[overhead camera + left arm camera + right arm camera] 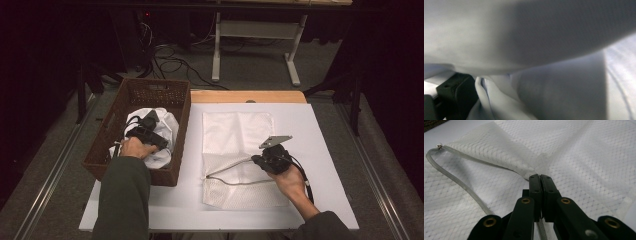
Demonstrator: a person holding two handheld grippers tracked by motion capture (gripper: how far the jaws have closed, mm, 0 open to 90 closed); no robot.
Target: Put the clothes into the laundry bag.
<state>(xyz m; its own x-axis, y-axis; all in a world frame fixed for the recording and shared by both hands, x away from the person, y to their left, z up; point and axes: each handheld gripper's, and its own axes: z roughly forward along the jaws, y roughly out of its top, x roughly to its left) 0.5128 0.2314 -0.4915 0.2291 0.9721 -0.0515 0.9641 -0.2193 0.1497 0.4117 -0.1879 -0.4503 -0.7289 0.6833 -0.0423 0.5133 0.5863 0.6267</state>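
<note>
At 9 o'clock on the table, the left gripper [146, 134] is buried in white clothes [167, 131] inside the wicker basket [178, 150]; its own view is cloth pressed up close, w/ one black jaw at the lower left, so can't tell if it's pinching or not. Over at 3 o'clock the right gripper [540, 178] is clamped tight on the upper zipper edge of the mesh laundry bag [235, 131], lifting it so the mouth gapes toward 9 o'clock, zipper [456, 182] curving loose below. Job looks like clothes into bag. To do it well: keep the bag edge raised & steady, grab one thick bunch of cloth, not a thin fold, then lift clear of the basket rim before swinging toward the opening.
</note>
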